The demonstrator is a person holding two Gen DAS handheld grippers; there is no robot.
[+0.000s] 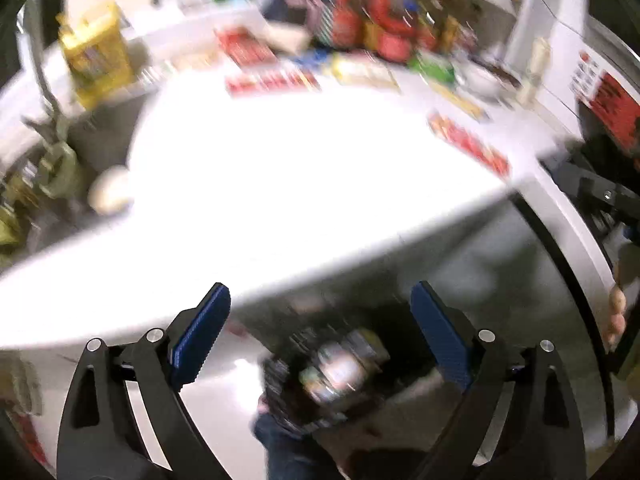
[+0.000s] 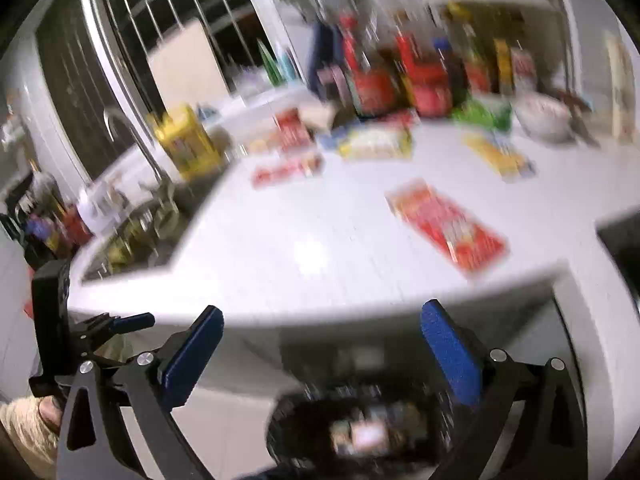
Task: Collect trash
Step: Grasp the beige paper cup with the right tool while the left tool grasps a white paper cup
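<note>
1. Left wrist view, blurred by motion. The left gripper (image 1: 320, 320), black with blue ribbed pads, stands released: its jaws are spread wide and nothing lies between them.
2. Taking the white countertop (image 1: 280, 184) as landmark: the gripper hangs off its near edge, above the floor.
3. Below that near edge, between the two fingers in the picture, sits a dark bin (image 1: 320, 384) with colourful wrappers inside; details are too smeared to read.
4. On the countertop, toward its right side, lies a flat red-and-white snack wrapper (image 1: 470, 146). At its far side lie two more red packets (image 1: 272, 80), and beyond them stands a crowd of red bottles and jars (image 1: 380, 28).
5. Off the countertop's left end is a sink (image 1: 80, 152), with a yellow box (image 1: 94, 58) behind it.
6. At the countertop's right end, part of the right gripper (image 1: 600, 196) and some fingers (image 1: 616, 312) show.
7. Right wrist view, also blurred. The right gripper (image 2: 324, 344) is likewise released, jaws wide apart and empty, off the countertop's (image 2: 320, 240) near edge.
8. The dark bin (image 2: 360, 428) shows beneath that edge, litter inside.
9. The red-and-white wrapper (image 2: 446, 226) lies on the countertop near its front right; the red packets (image 2: 288, 168) and a yellow-and-white packet (image 2: 376, 142) lie farther back.
10. The sink (image 2: 132, 240) with a curved metal tap (image 2: 132, 140) adjoins the countertop's left end, yellow box (image 2: 186, 142) behind it. The left gripper (image 2: 60, 320) and its hand (image 2: 28, 420) appear at the left edge of the picture.
</note>
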